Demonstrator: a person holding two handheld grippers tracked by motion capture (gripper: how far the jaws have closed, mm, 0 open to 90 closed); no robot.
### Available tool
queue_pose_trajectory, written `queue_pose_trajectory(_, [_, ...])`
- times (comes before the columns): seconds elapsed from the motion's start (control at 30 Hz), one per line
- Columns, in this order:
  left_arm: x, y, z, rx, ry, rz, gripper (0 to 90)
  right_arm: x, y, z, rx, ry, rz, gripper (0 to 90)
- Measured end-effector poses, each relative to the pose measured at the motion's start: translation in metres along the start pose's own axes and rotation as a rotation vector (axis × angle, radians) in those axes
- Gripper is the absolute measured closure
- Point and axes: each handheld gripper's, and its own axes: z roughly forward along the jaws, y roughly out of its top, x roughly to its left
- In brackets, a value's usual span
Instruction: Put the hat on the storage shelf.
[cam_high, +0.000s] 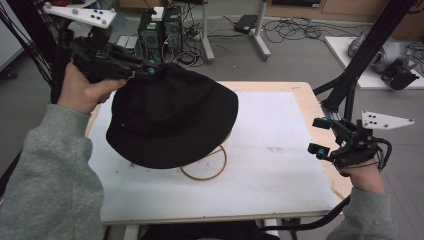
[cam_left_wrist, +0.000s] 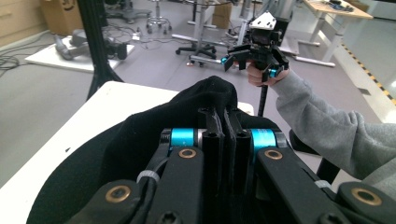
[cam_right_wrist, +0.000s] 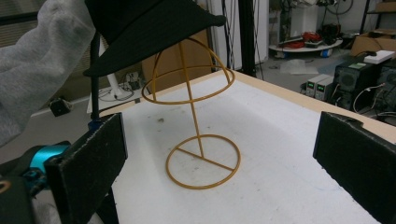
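Above the middle of the table, a black bucket hat (cam_high: 172, 120) hangs in the air, tilted, its crown toward the far left and its brim spread low toward the near side. In the right gripper view the hat's brim (cam_right_wrist: 154, 32) sits over the domed top of a thin yellow wire hat stand (cam_right_wrist: 191, 88); whether cloth and wire touch there I cannot tell. The stand's straight stem runs down to a round wire base ring (cam_high: 204, 167) resting on the white mat (cam_high: 280, 165) that covers the wooden table (cam_high: 300, 87).

At the hat's far-left edge the left gripper (cam_high: 145, 67) is clamped on the fabric: in the left gripper view its two black jaws stand pressed together with a fold of the hat (cam_left_wrist: 219, 93) pinched between them, and dark cloth drapes around the gripper's blue-capped body. A hand (cam_high: 82, 92) in a grey sleeve (cam_high: 47, 180) holds this gripper up off the table.

Well apart, past the table's right edge, the right gripper (cam_high: 322, 135) is held by the other hand (cam_high: 365, 177). Its jaws are spread wide, the padded faces far apart at either side of its own view, with nothing between them and nothing touching them
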Motion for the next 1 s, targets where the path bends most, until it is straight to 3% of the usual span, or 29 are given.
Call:
queue_pose_trajectory(0.23, [0.01, 0.005, 0.029, 0.024, -0.027, 0.016, 86.9, -0.002, -0.002, -0.005, -0.002, -0.011, 0.008, 2.0])
queue_pose_trajectory(0.47, [0.024, 0.001, 0.057, 0.056, -0.043, 0.005, 86.8, -0.003, -0.002, -0.009, -0.003, -0.017, 0.009, 2.0])
queue_pose_trajectory(0.67, [0.027, -0.004, 0.071, 0.041, -0.065, 0.004, 86.8, -0.003, -0.003, -0.009, -0.001, -0.017, 0.011, 2.0])
queue_pose_trajectory(0.83, [0.028, -0.01, 0.087, 0.058, -0.084, -0.005, 86.6, -0.003, -0.004, -0.01, 0.0, -0.019, 0.012, 2.0])
queue_pose_trajectory(1.0, [0.029, -0.016, 0.088, 0.046, -0.087, -0.01, 86.6, -0.004, -0.004, -0.01, -0.004, -0.021, 0.012, 2.0])
